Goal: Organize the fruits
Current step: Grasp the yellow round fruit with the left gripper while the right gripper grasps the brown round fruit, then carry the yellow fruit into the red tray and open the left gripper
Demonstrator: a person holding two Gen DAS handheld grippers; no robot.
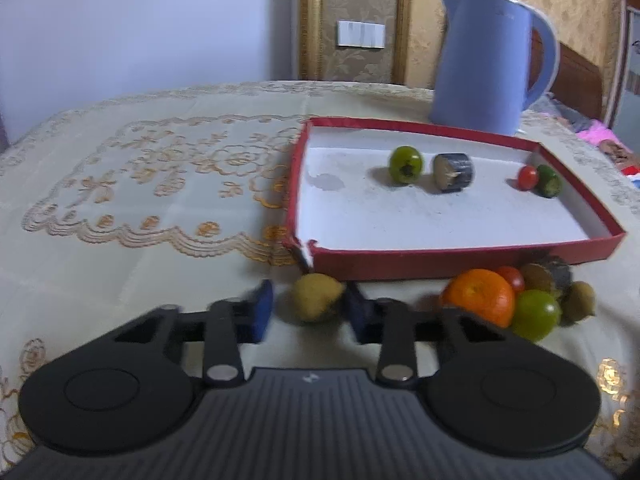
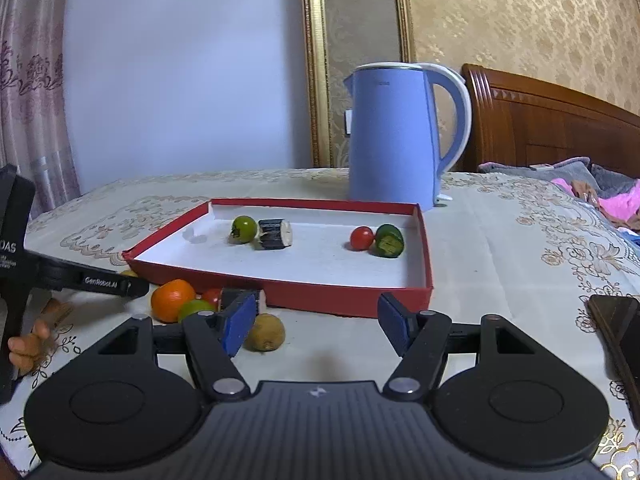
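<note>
**Fruit by the tray's near wall, both grippers low over the cloth**

Left gripper (image 1: 308, 312) sits low at the table edge, jaws parted, pads either side of a yellowish fruit (image 1: 316, 297). Small gaps show on both sides; no squeeze visible. The fruit lies on the tablecloth (image 1: 160, 184), just in front of the torn near-left corner of the red tray (image 1: 460, 258).

Right gripper (image 2: 316, 322) is spread wide, nothing between its pads. Its left pad (image 2: 239, 326) stands just beside a brownish-green fruit (image 2: 265, 332); whether they touch, cannot tell.

Loose pile against the tray's near wall: an orange (image 1: 480, 298), a green fruit (image 1: 536, 314), a small red tomato (image 1: 512, 278), two brownish pieces behind them, packed together.

Inside the tray, white floor mostly bare. Toward the far side, a green fruit with a dark stem end (image 1: 405, 164) just beside a dark, cut cylinder piece (image 1: 453, 172). Near the right wall, a red tomato (image 1: 527, 177) touching a dark green piece (image 1: 548, 181). The near half of the floor is open.

Blue kettle (image 2: 392, 136) stands just behind the tray's far wall. Broad open cloth lies left of the tray. A dark flat object (image 2: 618, 328) lies at the right edge of the right wrist view.
</note>
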